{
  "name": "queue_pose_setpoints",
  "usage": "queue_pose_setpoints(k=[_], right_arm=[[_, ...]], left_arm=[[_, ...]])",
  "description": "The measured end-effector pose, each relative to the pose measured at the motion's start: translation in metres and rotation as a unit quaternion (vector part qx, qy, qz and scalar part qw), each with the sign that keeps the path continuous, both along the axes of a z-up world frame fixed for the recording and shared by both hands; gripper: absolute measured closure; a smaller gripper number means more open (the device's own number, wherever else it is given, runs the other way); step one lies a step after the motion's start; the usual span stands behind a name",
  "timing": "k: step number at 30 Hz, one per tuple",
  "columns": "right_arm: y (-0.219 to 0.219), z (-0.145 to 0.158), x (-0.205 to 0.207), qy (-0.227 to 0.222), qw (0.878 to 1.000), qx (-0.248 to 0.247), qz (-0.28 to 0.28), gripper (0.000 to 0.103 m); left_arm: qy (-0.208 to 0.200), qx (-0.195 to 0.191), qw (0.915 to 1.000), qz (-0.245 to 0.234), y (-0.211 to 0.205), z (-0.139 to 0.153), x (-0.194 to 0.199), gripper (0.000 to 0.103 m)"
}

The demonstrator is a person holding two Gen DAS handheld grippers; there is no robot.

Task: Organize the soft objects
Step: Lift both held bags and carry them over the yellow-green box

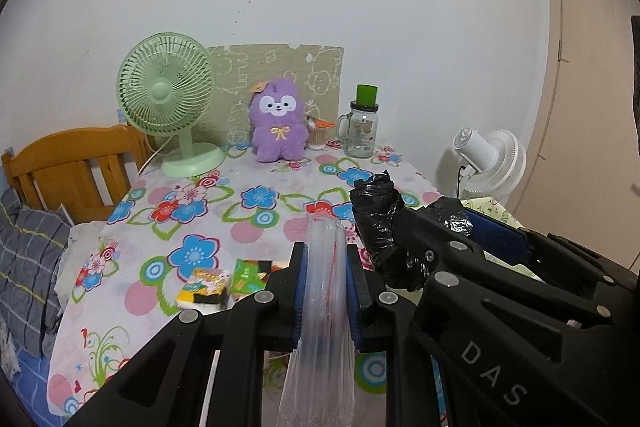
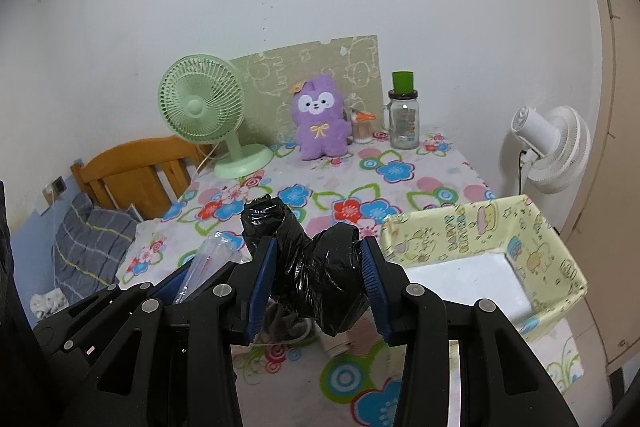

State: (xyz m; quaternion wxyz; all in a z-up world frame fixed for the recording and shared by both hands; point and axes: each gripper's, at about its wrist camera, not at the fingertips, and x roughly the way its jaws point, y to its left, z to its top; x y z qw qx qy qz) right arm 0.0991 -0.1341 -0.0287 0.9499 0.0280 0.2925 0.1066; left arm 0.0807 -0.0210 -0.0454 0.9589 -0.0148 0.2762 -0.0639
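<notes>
My left gripper [image 1: 326,259] is shut on a roll of clear plastic bags [image 1: 323,307], held above the flowered table [image 1: 200,219]. My right gripper [image 2: 320,259] is shut on a crumpled roll of black plastic bags [image 2: 312,267], also held above the table. In the left wrist view the black roll [image 1: 380,223] and the right gripper sit just to the right of the left one. In the right wrist view the clear roll [image 2: 208,263] shows at the left. A yellow-green fabric box [image 2: 480,235] stands open to the right of the right gripper.
A purple plush toy [image 1: 278,123], a green desk fan [image 1: 168,107], a glass jar with a green cup on top [image 1: 362,127] and a patterned board stand at the table's back. Small colourful packets [image 1: 224,283] lie near the left gripper. A white fan [image 2: 548,147] stands at the right, a bed at the left.
</notes>
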Motion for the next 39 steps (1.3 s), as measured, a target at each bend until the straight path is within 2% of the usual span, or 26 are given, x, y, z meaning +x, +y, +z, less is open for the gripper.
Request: queue_pose_setpoints(k=[22, 32, 39], right_arm=[[-0.086, 0.008, 0.023, -0.006, 0.999, -0.007, -0.033, 0.057], [-0.123, 0.001, 0.038, 0.003, 0.999, -0.007, -0.052, 0.057], [-0.137, -0.011, 0.054, 0.021, 0.998, -0.005, -0.055, 0.057]], left_arm=[[0.001, -0.001, 0.9997, -0.025, -0.083, 0.006, 0.028, 0.087], [0.012, -0.004, 0.9991, -0.040, -0.118, -0.005, 0.048, 0.086], [0.038, -0.009, 0.9984, -0.041, -0.131, -0.019, 0.070, 0.086]])
